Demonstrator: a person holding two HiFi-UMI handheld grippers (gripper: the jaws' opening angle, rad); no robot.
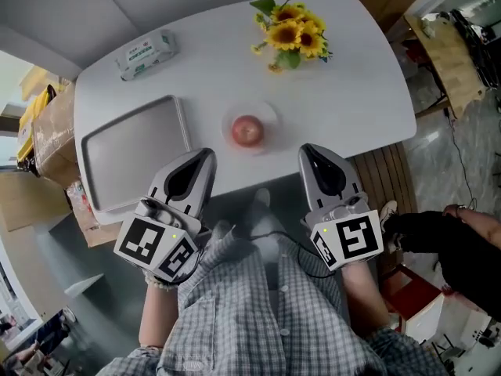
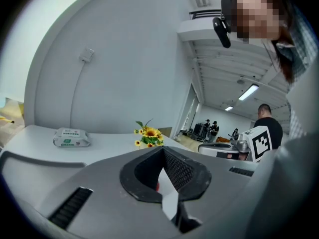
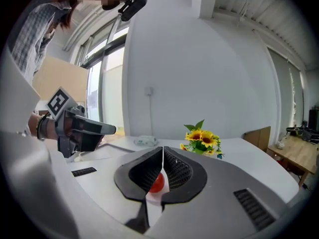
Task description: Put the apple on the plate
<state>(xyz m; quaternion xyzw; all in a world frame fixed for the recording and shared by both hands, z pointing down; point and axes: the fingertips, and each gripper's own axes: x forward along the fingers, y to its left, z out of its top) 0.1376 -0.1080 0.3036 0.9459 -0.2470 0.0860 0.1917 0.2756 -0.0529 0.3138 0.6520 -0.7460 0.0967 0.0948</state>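
Observation:
A red apple sits on a small pale plate near the front middle of the white table. My left gripper hovers at the table's front edge, left of the apple, jaws shut and empty. My right gripper is at the front edge to the apple's right, also shut with nothing held. In the right gripper view the apple shows through the gap below the closed tips. The left gripper view shows only a red sliver of the apple behind its closed jaws.
A grey tray lies on the table's left side. A pack of wipes is at the back left, and sunflowers at the back. Cardboard boxes stand left of the table. A person's dark sleeve is at the right.

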